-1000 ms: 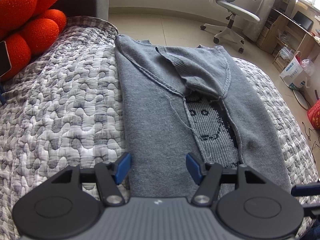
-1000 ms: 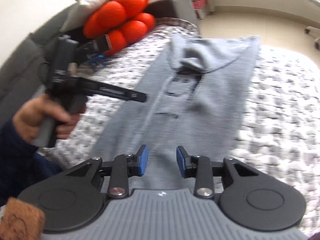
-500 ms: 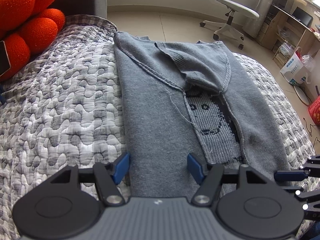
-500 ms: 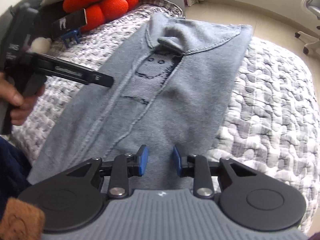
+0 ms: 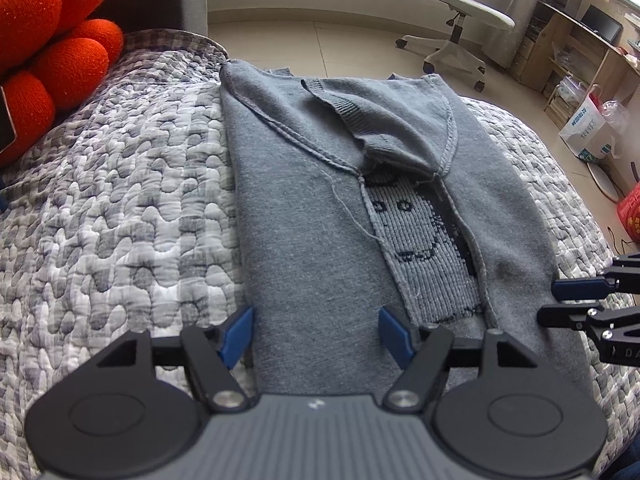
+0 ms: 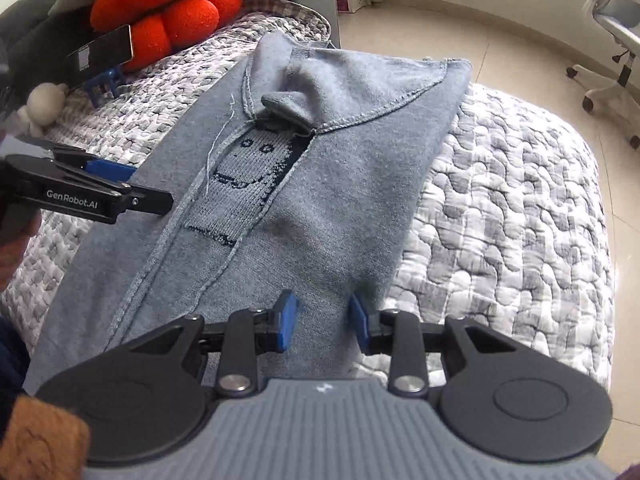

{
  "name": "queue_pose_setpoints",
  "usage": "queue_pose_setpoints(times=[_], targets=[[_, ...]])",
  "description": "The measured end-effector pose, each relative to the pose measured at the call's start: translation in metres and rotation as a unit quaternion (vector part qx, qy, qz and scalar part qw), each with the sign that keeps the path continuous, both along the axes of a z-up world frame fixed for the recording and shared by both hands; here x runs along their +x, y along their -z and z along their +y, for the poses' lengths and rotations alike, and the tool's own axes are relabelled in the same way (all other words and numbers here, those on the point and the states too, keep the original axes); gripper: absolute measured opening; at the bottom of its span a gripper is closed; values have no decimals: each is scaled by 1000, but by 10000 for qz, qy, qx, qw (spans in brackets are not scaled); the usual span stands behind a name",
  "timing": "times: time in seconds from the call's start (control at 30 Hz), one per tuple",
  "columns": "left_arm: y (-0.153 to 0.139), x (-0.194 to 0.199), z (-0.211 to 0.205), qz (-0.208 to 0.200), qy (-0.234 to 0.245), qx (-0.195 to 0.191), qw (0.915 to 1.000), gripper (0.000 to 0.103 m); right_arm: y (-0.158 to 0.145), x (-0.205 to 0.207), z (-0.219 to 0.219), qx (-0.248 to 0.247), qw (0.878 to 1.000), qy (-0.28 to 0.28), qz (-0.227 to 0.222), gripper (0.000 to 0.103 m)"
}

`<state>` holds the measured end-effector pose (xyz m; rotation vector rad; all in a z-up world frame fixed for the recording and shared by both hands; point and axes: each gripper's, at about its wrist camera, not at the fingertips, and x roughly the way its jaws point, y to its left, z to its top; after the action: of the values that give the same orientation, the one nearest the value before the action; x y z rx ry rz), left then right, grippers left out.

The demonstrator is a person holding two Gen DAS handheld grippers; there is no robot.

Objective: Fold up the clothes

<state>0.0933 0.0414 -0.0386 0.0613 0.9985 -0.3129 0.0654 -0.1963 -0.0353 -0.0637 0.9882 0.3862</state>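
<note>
Hovering both hand-held grippers, left [image 5: 316,330] wide open, right [image 6: 320,322] half open, empty, at the sweater's [image 5: 320,208] 6 o'clock hem; sides lie folded in, so likely lengthwise fold.

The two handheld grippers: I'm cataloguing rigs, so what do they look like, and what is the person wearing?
Both the left gripper and the right gripper share one design: a ribbed grey body, two round black discs, black linkage arms with silver pivot screws, and blue finger pads. The left one's side reads "GenRobot.AI" in white. No cables show. A dark navy sleeve is at the edge.
</note>
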Motion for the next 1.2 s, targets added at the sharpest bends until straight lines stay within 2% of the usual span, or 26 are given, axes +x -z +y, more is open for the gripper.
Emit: queue_pose_setpoints(times=[0.3,0.57,0.63,0.7,0.87,1.2], targets=[[-8,6,-8,-42,-52,-100,9999,70,-1,20,-7,24,9999,122,-37,34],[-3,20,-12,-23,-200,-38,9998,72,2,49,-25,164,9969,761,-111,34],[-3,24,-10,-11,-249,-70,9997,72,2,58,-32,354,9955,875,-75,27],[-2,27,-7,17,-300,-114,9995,72,-1,65,-35,421,9942,977,-158,19],[-3,38,3,77,-489,-252,9985,72,-13,83,-42,522,9907,1167,-461,19],[-4,50,10,199,-594,-494,9968,72,0,139,-55,286,9834,1620,-772,21]])
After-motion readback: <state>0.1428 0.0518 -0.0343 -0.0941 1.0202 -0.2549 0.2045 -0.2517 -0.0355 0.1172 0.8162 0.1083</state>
